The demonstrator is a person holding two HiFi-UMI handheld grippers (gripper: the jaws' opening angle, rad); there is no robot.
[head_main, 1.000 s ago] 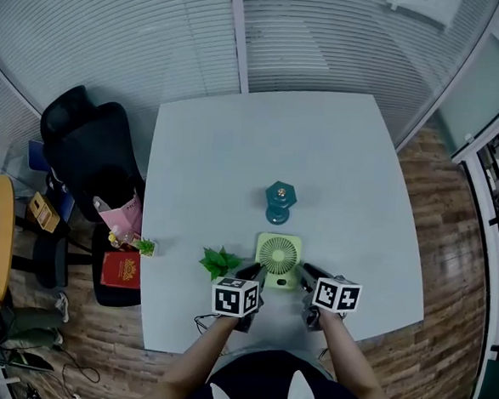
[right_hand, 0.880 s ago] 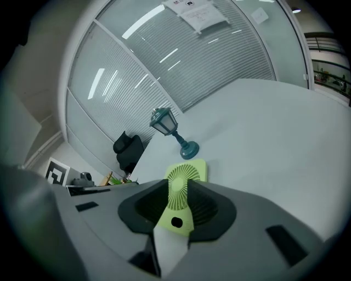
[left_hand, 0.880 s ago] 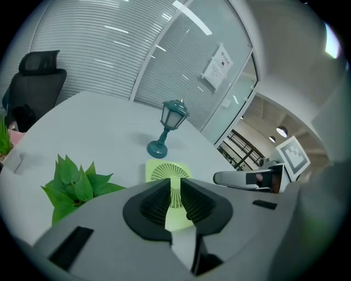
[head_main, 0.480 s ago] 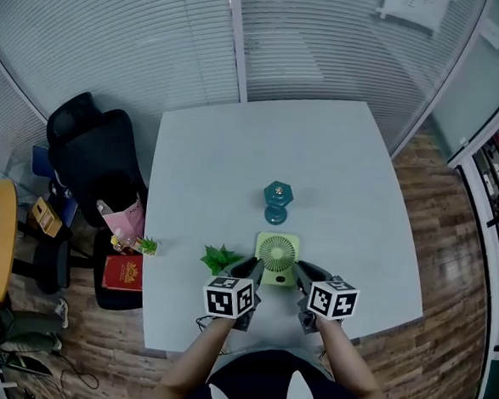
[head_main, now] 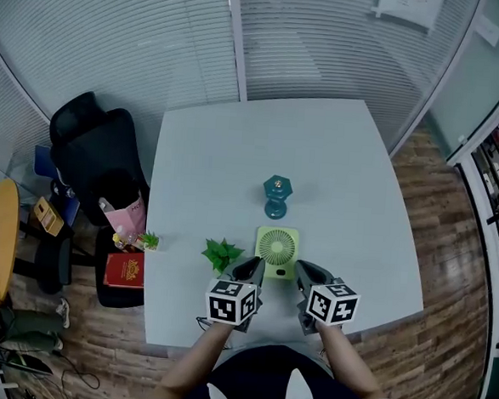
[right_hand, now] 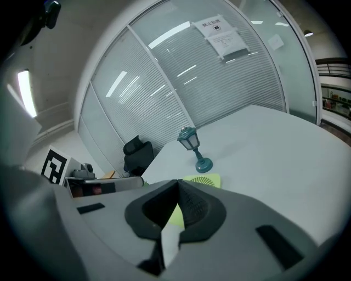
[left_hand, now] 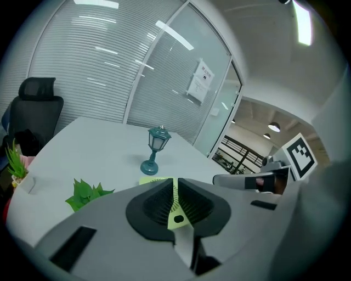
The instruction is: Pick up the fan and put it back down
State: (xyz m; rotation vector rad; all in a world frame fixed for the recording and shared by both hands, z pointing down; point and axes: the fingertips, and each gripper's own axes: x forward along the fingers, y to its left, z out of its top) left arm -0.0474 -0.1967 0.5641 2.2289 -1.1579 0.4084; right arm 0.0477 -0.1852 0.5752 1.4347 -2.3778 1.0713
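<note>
The light green square fan [head_main: 277, 249] lies flat on the white table [head_main: 236, 151], grille facing up. My left gripper [head_main: 256, 265] hovers just short of its near left corner. Its jaws are closing to a narrow slit with nothing between them, and the fan [left_hand: 151, 180] shows beyond the tips of the left gripper [left_hand: 175, 180]. My right gripper [head_main: 303, 267] hovers off the fan's near right corner. In the right gripper view the right gripper [right_hand: 177, 182] is shut and empty, with the fan [right_hand: 205, 180] ahead of it. Neither gripper touches the fan.
A small teal lantern-shaped lamp [head_main: 277, 195] stands just beyond the fan. A green plant sprig [head_main: 222, 254] lies left of the fan, close to my left gripper. A black office chair [head_main: 95, 154] and a red box [head_main: 124, 269] sit off the table's left edge.
Both grippers have pulled back from the fan's sides toward me and lifted a little, with their jaws closing. The fan stays flat on the table.
</note>
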